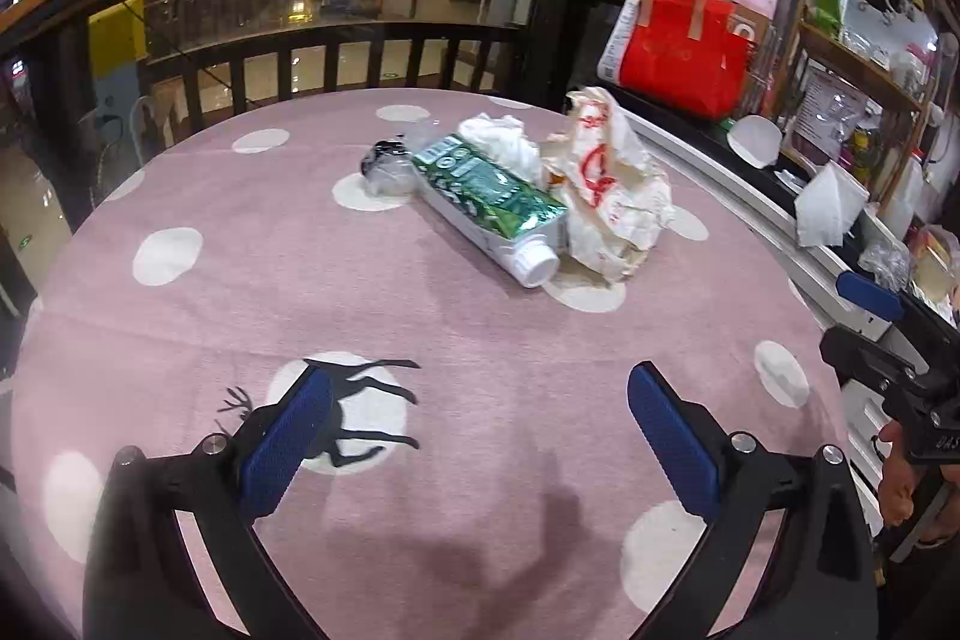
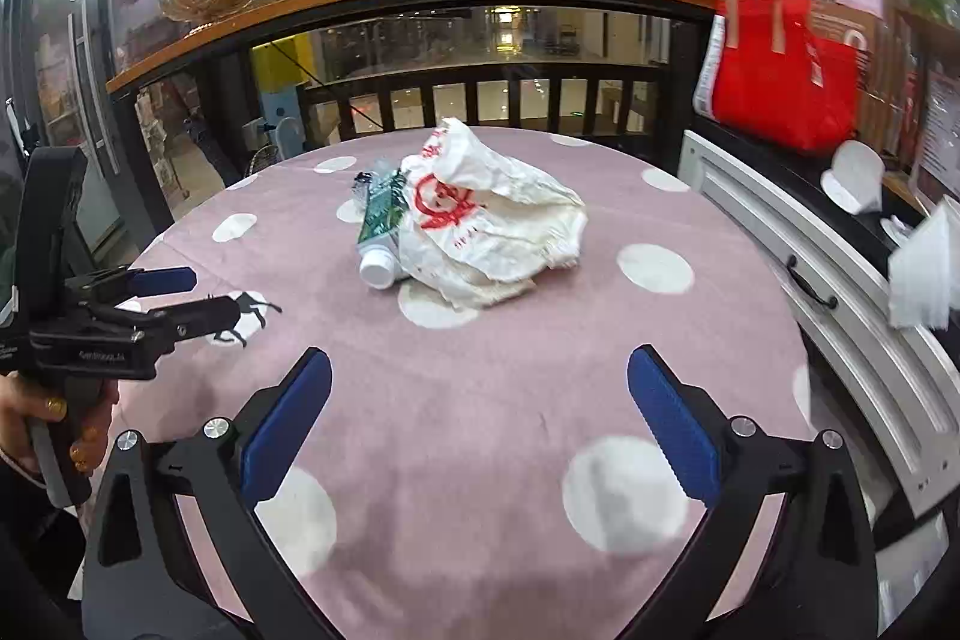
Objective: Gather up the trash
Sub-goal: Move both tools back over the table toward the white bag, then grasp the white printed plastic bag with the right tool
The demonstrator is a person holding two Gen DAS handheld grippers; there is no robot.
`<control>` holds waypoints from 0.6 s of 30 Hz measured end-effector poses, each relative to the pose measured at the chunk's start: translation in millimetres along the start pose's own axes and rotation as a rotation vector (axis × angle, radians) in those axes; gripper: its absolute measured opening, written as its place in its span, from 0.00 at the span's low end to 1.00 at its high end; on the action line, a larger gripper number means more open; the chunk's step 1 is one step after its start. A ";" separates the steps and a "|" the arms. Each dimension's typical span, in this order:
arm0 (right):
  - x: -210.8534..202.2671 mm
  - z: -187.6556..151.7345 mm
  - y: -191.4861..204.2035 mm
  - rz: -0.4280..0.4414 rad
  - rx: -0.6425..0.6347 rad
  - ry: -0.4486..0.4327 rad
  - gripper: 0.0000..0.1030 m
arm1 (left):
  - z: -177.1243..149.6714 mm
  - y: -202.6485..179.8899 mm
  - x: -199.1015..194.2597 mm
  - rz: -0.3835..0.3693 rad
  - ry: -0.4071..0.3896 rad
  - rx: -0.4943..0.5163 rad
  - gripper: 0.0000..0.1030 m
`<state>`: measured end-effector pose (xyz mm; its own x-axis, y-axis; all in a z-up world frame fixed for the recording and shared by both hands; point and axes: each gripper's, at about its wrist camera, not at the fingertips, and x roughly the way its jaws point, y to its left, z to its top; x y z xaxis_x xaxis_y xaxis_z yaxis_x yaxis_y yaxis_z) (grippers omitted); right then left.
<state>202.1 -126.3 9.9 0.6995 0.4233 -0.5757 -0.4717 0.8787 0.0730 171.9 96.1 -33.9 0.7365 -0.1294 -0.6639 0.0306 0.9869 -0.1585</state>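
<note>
Lying mid-table on the far side, the crumpled bag looks light and soft, the toothpaste tube squashy; pinch mid-body. Left gripper and right gripper gape empty.

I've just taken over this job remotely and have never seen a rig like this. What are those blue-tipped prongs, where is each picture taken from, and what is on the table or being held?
There is no robot arm. A person holds a two-finger gripper in each hand, each with a camera looking along its blue fingers. One picture comes from the left gripper, the other from the right gripper; each also glimpses the other at its edge. Both are open and hold nothing. On the pink dotted tablecloth lies a small heap of trash: a green and white tube, a crumpled white bag with red print, a wad of tissue and some clear plastic.
</note>
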 end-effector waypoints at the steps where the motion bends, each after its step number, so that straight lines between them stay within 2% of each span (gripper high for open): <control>1: 7.2 6.3 3.1 0.009 -0.015 0.000 0.95 | 1.8 3.1 1.1 0.002 0.005 -0.003 0.94; 9: 72.3 66.4 21.1 0.010 -0.129 0.004 0.94 | 13.4 10.5 12.1 0.005 0.030 0.012 0.94; 10: 81.3 72.6 21.3 0.010 -0.131 0.009 0.92 | 14.2 10.9 13.7 0.001 0.033 0.012 0.94; 12: 100.7 84.5 18.4 0.014 -0.121 0.029 0.82 | 15.9 12.3 17.2 -0.001 0.039 0.010 0.94; 18: 135.6 98.5 7.4 0.019 -0.080 0.063 0.72 | 18.2 17.4 26.5 0.004 0.056 0.001 0.94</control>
<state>346.4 -40.7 12.6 0.6560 0.4227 -0.6253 -0.5277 0.8492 0.0205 204.3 111.7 -41.0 0.6975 -0.1303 -0.7047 0.0283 0.9876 -0.1545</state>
